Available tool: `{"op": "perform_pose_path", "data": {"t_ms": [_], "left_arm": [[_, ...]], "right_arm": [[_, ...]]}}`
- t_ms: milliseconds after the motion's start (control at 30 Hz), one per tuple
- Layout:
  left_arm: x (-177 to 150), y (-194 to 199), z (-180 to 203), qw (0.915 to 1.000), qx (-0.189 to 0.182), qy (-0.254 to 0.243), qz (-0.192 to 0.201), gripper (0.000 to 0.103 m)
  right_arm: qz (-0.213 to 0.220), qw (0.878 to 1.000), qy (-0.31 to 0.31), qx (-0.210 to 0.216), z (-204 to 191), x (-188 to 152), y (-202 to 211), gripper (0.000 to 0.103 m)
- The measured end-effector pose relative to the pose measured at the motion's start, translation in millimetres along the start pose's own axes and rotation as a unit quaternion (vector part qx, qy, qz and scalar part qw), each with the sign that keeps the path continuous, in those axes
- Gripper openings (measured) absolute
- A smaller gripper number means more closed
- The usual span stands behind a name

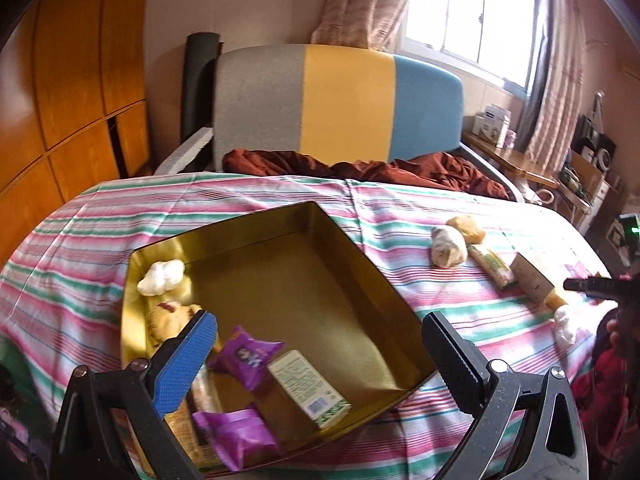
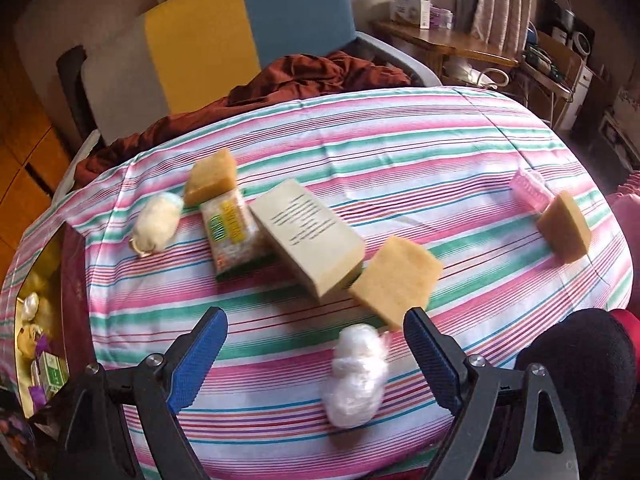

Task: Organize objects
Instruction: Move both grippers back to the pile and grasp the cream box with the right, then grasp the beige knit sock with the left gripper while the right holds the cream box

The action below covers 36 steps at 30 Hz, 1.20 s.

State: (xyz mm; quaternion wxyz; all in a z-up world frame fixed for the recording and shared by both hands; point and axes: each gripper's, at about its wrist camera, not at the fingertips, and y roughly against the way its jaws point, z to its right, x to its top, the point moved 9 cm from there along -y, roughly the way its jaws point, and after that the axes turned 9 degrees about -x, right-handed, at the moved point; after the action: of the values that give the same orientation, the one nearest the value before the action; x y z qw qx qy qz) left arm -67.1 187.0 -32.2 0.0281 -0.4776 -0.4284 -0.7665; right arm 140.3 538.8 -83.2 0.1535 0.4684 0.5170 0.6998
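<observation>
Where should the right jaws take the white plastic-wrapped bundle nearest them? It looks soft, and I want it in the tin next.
Grip the white bundle across its narrower middle, coming down from above. It lies lengthwise on the striped cover, between the open jaws of the right gripper. Its wrap looks squashy, so close gently. The sponge sits close behind, so keep the jaws near this end.

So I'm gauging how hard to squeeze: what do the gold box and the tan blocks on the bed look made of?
The gold box looks like thin metal, glossy: its inner walls mirror light and the items inside. The tan blocks look like sponge or foam, matte, with a porous, grainy surface and soft edges. They probably compress easily, though that is only a guess from looks.
</observation>
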Motion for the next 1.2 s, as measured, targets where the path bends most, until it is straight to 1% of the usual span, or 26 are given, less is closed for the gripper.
{"op": "perform_pose_path", "data": {"t_ms": [133,300,433,533,633,700,733,800,833,867,900,967,1033,1133,1200], "left_arm": [[1,-9,26,0.9995,-0.021,-0.021,-0.011,0.103],[-1,-22,54,0.9975,-0.046,-0.044,-0.03,0.103],[4,-32,70,0.9959,-0.057,-0.058,-0.039,0.103],[9,-39,79,0.9952,-0.061,-0.064,-0.041,0.103],[14,-51,87,0.9941,-0.063,-0.073,-0.05,0.103],[17,-61,93,0.9933,-0.066,-0.075,-0.058,0.103],[19,-65,97,0.9928,-0.071,-0.075,-0.061,0.103],[24,-75,106,0.9916,-0.084,-0.072,-0.067,0.103],[27,-80,110,0.991,-0.09,-0.07,-0.07,0.103],[29,-85,115,0.9906,-0.095,-0.067,-0.073,0.103],[32,-92,120,0.9899,-0.1,-0.064,-0.078,0.103],[38,-106,127,0.9889,-0.102,-0.057,-0.091,0.103],[43,-123,132,0.9882,-0.101,-0.056,-0.101,0.103],[53,-152,133,0.9883,-0.081,-0.058,-0.115,0.103],[56,-172,132,0.9875,-0.078,-0.05,-0.128,0.103]], "right_arm": [[-0.009,1.0,0.007,-0.003,9,13,-12,0.092],[-0.033,0.998,0.053,0.008,-11,26,-34,0.092],[-0.028,0.996,0.086,-0.015,-21,37,-51,0.092],[-0.039,0.996,0.079,-0.017,-18,41,-70,0.092],[-0.044,0.997,0.063,-0.003,-13,41,-83,0.092],[-0.057,0.997,0.06,0.0,-12,37,-89,0.091],[-0.055,0.997,0.062,-0.003,-12,37,-89,0.09],[-0.044,0.996,0.074,0.001,-15,37,-86,0.068],[-0.042,0.996,0.082,-0.004,-17,36,-86,0.062],[-0.041,0.995,0.09,-0.013,-18,36,-86,0.057],[-0.041,0.994,0.098,-0.018,-19,35,-87,0.056],[-0.044,0.993,0.104,-0.016,-22,33,-88,0.053],[-0.05,0.993,0.108,-0.018,-23,32,-92,0.053],[-0.06,0.992,0.108,-0.019,-22,29,-96,0.053],[-0.064,0.992,0.108,-0.017,-22,27,-97,0.053]]}}
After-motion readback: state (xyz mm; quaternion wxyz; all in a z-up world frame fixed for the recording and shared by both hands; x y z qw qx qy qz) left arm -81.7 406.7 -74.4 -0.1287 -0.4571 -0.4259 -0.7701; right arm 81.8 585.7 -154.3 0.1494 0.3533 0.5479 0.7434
